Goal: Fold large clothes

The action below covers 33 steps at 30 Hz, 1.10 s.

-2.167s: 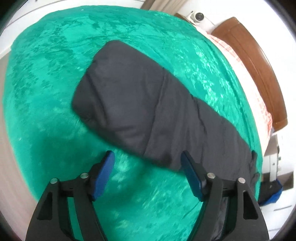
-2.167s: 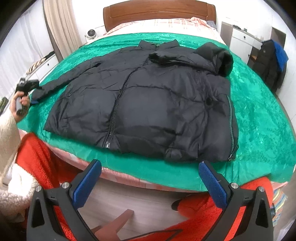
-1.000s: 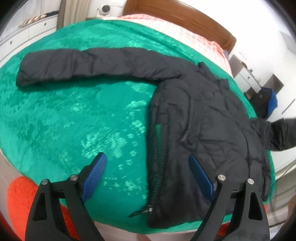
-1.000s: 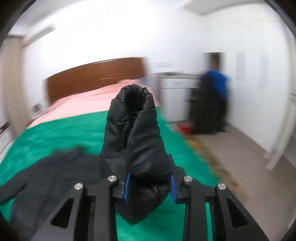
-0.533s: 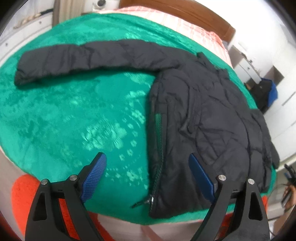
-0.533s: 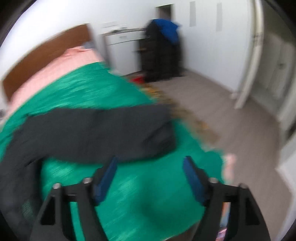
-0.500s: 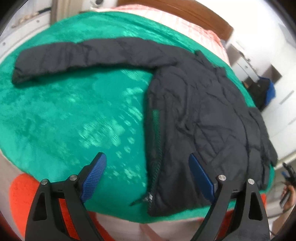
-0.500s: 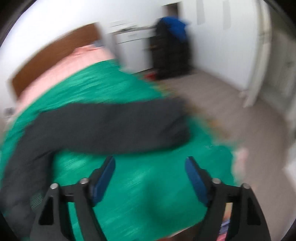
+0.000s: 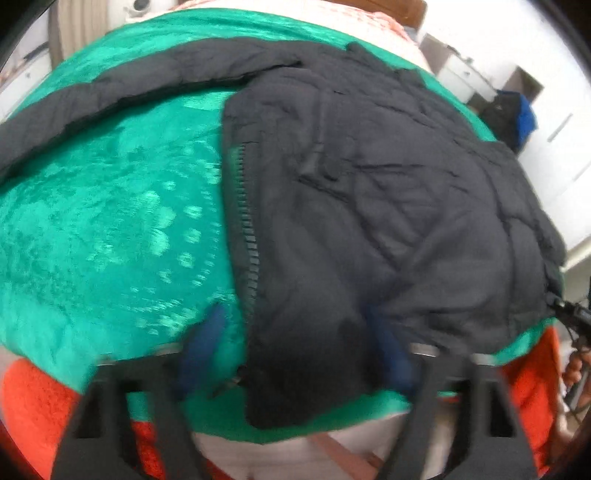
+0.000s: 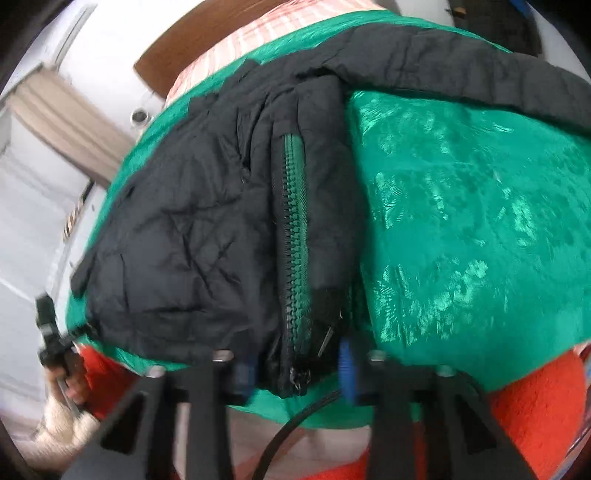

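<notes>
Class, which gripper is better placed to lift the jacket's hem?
Right. The right gripper is shut on the black puffer jacket at its zippered hem corner; the left gripper is open, only straddling the other corner.

Green bedspread (image 9: 110, 221), wooden headboard (image 10: 162, 62), beige curtain (image 10: 62, 122), white walls (image 10: 107, 33).

black jacket (image 9: 369, 206) flat on green blanket (image 9: 110, 221) | left gripper (image 9: 295, 347) jaws apart at hem

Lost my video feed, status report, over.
Left gripper open at hem corner. Right gripper closing around zipper corner, grip unconfirmed. Black jacket flat on green blanket, sleeves spread. Nothing blocking.
</notes>
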### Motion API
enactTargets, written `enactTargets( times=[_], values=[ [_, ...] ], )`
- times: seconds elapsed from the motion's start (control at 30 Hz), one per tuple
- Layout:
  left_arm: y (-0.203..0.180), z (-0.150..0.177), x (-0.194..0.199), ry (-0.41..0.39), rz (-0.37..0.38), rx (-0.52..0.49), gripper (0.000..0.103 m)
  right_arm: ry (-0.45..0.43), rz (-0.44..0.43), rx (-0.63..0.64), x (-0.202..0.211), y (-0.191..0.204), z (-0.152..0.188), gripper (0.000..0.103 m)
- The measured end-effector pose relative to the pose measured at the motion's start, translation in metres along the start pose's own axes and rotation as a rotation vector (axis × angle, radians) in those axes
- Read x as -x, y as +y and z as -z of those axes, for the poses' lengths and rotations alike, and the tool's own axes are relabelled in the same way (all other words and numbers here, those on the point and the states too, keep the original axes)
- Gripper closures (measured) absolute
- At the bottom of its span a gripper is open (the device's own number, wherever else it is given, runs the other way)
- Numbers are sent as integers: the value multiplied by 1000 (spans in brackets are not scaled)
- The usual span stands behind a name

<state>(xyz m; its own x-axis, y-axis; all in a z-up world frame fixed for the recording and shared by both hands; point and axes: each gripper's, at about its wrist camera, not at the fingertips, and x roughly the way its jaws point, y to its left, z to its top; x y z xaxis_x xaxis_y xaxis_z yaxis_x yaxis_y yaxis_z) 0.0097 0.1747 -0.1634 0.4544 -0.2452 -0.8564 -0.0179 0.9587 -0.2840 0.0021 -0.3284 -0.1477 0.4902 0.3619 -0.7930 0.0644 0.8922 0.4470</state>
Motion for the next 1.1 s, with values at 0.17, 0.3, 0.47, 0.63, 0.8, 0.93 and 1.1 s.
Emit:
enactTargets(
  times=[0.17,0.3,0.47,0.63,0.8,0.93,1.1],
  values=[
    [-4,1,22,7,17,-33,86,-36,-51,-11,35,12,13,81],
    [5,10,38,32,67,-23,86,-22,-15,-2,43,4,16,81],
    [1,19,22,64,2,-35,79,-3,91,14,22,-7,18,75],
    [-9,15,45,-10,-62,-51,46,-86,177,80,42,11,19,25],
    [-29,3,104,-302,-185,-58,1,-294,275,117,86,32,17,10],
    [-39,-11,117,-431,-258,-48,1,-399,246,154,96,63,16,8],
    [-45,-22,102,-373,-237,-72,1,-398,163,186,86,88,23,8]
  ],
)
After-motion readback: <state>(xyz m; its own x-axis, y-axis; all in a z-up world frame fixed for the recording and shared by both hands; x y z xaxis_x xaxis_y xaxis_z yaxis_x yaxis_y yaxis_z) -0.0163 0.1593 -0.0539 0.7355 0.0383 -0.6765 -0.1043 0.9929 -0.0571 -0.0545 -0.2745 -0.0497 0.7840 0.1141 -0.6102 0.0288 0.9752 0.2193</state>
